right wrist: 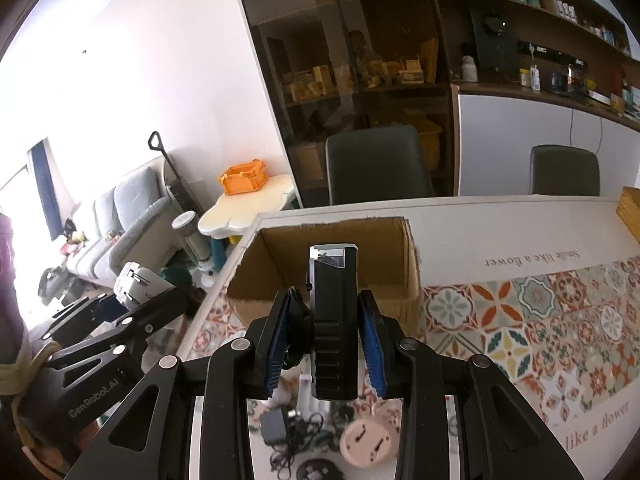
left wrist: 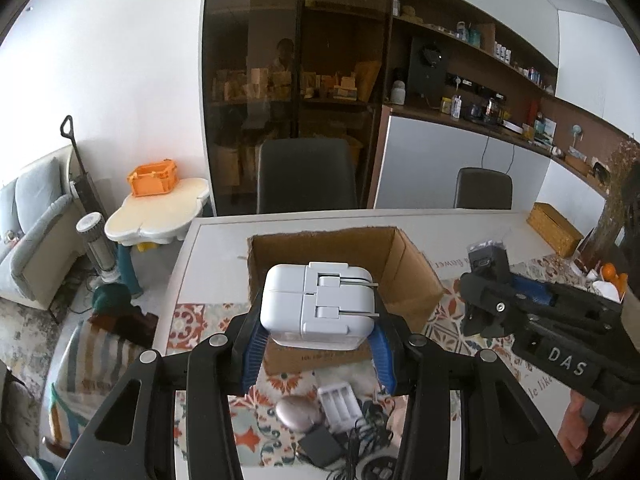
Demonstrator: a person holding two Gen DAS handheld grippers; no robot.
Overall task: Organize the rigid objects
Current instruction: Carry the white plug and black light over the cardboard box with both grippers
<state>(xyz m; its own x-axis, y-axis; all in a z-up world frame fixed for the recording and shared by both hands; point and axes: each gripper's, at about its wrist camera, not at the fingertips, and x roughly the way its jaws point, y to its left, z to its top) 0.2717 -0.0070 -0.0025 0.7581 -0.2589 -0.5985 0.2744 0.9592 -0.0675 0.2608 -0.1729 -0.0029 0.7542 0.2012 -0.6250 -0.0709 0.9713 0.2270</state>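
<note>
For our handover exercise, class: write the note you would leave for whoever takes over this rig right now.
Left gripper: shut on the white plug adapter, held in front of the cardboard box.
Right gripper: shut on the black device, also short of the box.
Done: both items lifted; the visible part of the box looks empty.
Left: drop both in the box, then collect the pile on the table: white battery holder, pink oval item, black charger with cables, round pink item.
</note>
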